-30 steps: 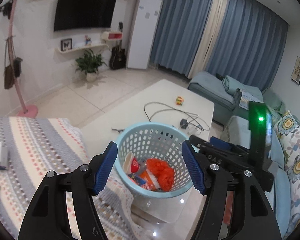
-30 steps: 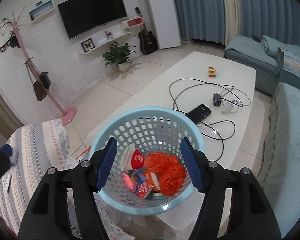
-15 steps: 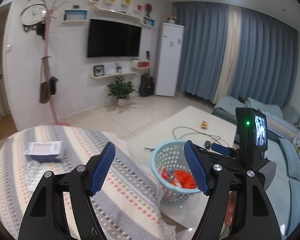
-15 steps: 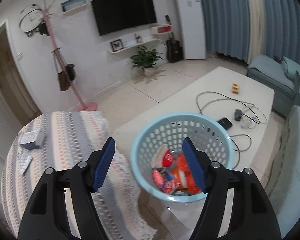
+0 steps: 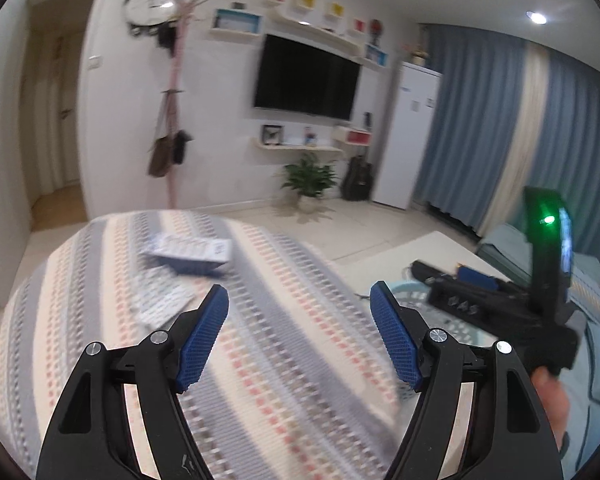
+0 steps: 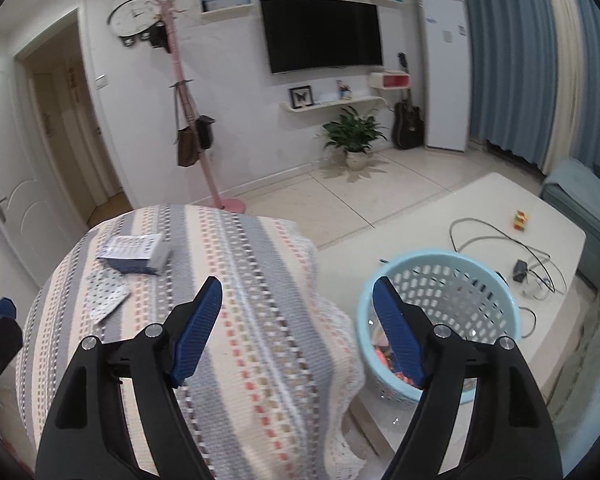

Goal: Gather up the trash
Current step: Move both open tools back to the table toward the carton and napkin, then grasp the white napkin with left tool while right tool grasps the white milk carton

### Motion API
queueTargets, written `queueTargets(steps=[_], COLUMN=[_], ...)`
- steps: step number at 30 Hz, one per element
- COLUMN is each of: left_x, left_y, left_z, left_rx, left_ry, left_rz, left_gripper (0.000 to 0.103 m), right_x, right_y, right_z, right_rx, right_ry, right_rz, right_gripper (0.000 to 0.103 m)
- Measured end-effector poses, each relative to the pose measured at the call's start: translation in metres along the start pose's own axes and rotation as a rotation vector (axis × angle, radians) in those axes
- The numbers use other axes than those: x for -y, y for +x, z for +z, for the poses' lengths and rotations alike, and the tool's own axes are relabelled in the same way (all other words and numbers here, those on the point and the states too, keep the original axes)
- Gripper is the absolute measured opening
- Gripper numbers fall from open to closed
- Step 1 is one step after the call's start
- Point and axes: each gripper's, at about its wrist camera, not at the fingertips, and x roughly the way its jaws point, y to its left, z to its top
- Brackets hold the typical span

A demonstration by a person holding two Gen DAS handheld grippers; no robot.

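Observation:
A blue and white box (image 6: 134, 254) lies on the striped cloth (image 6: 236, 280), with a flat patterned wrapper (image 6: 104, 296) beside it; both show blurred in the left wrist view, the box (image 5: 192, 254) and the wrapper (image 5: 160, 304). A light blue basket (image 6: 440, 320) holding red and orange trash stands on the white table to the right. My right gripper (image 6: 298, 328) is open and empty above the cloth. My left gripper (image 5: 300, 332) is open and empty above the cloth. The right gripper's body (image 5: 500, 308) hides most of the basket in the left wrist view.
The white table (image 6: 480, 216) carries cables, a small charger and a coloured cube (image 6: 520, 220). A pink coat stand (image 6: 204, 152), a potted plant (image 6: 354, 136) and a guitar stand by the far wall. A blue sofa (image 6: 580, 200) lies at the right.
Both grippers have swung left and back from over the basket to over the striped cloth. The box and wrapper now lie ahead of them. Both stay open.

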Motion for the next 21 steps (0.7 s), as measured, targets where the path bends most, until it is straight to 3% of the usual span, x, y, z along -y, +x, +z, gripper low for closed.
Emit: queueTargets(steps=[4,10,16,21], left_x=[-0.043,-0.103,-0.152,-0.164], left_y=[-0.008,-0.014,0.005,0.040], left_z=[-0.010,-0.026,-0.037,-0.029], left_rx=[-0.008,-0.034,-0.114,-0.168], left_ry=[-0.075,-0.159,-0.226,-0.232], left_rz=[0.062,0.146,0.155,0.120], left_gripper=[0.072,0.072,0.072,0.072], right_x=[-0.027,-0.069,-0.109,-0.136], right_y=[0.002,0.016,0.038,0.071], right_z=[0.000,0.000,0.008,0.022], right_rx=[0.011,0.005,0.004,-0.026], right_ry=[-0.040,-0.090,-0.176,-0.232], right_rz=[0.037,0.106,0.194,0.287], right_gripper=[0.074,0.085,0.086,0.087])
